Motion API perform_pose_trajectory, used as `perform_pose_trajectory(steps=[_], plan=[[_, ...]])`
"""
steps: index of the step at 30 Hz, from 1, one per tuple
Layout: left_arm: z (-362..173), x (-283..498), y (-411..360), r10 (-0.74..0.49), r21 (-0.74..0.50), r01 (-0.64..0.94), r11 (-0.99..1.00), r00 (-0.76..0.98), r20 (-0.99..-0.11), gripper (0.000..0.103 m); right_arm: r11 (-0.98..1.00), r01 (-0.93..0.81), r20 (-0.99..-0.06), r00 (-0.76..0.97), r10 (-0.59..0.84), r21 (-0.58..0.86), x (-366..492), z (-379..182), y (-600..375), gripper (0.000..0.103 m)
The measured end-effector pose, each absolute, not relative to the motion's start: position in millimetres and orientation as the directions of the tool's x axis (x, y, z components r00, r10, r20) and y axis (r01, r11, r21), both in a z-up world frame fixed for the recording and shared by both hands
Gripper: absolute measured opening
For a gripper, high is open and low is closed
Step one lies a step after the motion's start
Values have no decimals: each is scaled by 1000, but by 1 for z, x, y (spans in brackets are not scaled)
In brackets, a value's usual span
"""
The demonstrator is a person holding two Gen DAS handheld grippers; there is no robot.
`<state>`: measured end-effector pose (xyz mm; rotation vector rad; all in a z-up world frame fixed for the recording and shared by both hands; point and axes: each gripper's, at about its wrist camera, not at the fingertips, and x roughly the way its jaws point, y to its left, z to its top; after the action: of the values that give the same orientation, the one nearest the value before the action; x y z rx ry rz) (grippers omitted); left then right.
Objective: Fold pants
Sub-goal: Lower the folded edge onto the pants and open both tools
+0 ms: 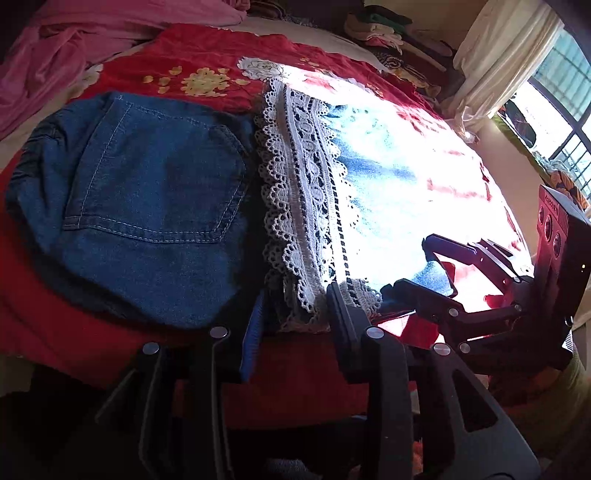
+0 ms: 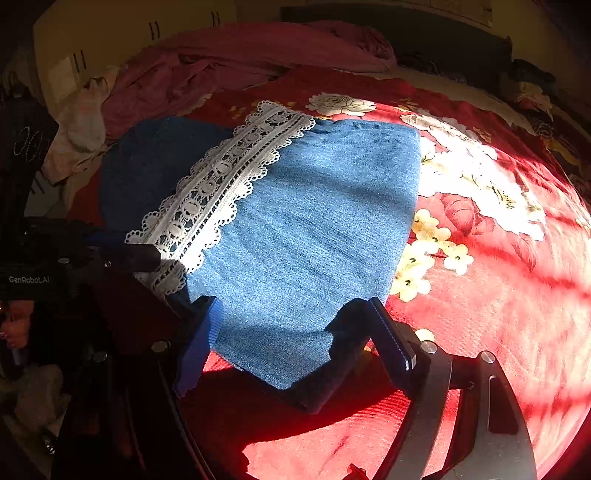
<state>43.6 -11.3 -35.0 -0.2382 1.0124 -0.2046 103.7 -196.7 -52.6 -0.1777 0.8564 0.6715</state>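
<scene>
Denim pants (image 2: 295, 236) with white lace hem (image 1: 295, 192) lying folded on red floral bed (image 2: 498, 295). Left hand-held gripper (image 1: 295, 317) narrowing around lace edge, grip unclear. Right hand-held gripper (image 2: 295, 332) gaping wide, straddling denim corner; needing both layers caught before lifting.

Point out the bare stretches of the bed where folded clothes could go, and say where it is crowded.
Free: the red floral blanket right of the blue denim pants with the white lace trim, and the strip of it at the near edge, under the right gripper. Crowded: the far side, where the crumpled pink bedding lies, and the clothes pile by the cream curtain.
</scene>
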Motion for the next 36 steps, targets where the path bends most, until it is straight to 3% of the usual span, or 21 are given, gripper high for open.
perform_pose_trajectory(steps=[11,27,36], plan=[[-13,34,-9,-247,-254,68,965,564,-788,44,816,-561,-720,507,473,141,102,-23,-220,78],[10,20,2,-207,-232,41,972,616,-760,70,835,-539,-694,557,456,116,92,1,-221,94],[17,15,11,-167,-198,24,980,643,-748,85,833,-547,-681,576,451,89,88,10,-213,94]])
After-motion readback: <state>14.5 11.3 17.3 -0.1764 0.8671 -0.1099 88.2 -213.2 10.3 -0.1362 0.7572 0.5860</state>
